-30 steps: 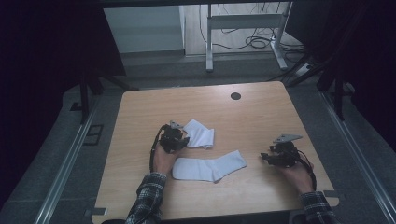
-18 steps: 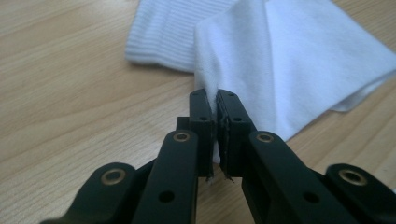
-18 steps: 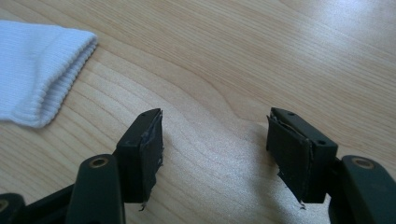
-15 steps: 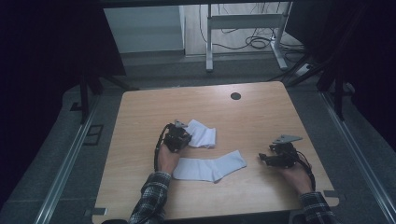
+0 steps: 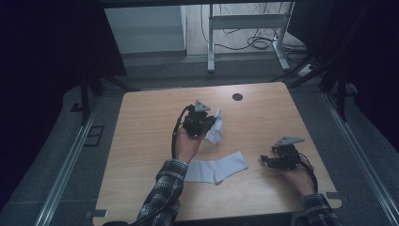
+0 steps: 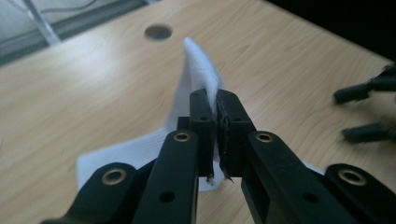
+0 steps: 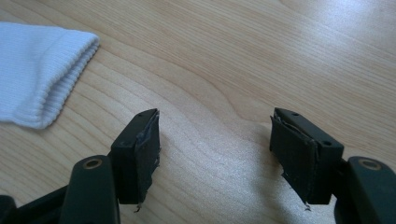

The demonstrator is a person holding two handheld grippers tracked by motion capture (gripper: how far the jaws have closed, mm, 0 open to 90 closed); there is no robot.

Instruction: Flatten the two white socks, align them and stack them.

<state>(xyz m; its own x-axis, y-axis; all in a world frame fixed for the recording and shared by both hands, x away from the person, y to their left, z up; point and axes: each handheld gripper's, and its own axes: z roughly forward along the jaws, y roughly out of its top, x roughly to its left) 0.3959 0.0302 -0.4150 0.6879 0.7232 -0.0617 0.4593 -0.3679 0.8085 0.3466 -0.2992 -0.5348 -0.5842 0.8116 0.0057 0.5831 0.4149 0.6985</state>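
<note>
My left gripper point(image 6: 216, 112) is shut on a fold of a white sock point(image 6: 201, 70), whose free end stands up past the jaws. From above, that gripper point(image 5: 210, 125) is raised over the middle of the wooden table point(image 5: 150, 122), and the sock point(image 5: 215, 131) hangs from it. A second white sock point(image 5: 216, 169) lies flat near the front edge. To its right my right gripper point(image 5: 265, 160) rests low, pointing at it. Its jaws point(image 7: 215, 140) have just been opening, with bare wood between them. That sock's ribbed cuff point(image 7: 39, 70) lies to their left.
A round cable hole point(image 5: 237, 97) sits near the table's far edge. Beyond the table a white desk frame point(image 5: 244, 28) and cables stand on the floor. Metal rails point(image 5: 70, 160) run along both sides. The right gripper's jaws point(image 6: 366, 112) show at the right of the left gripper view.
My left gripper has closed on the upper sock and risen away from the person, lifting the sock off the table. The right hand has stayed in place.
</note>
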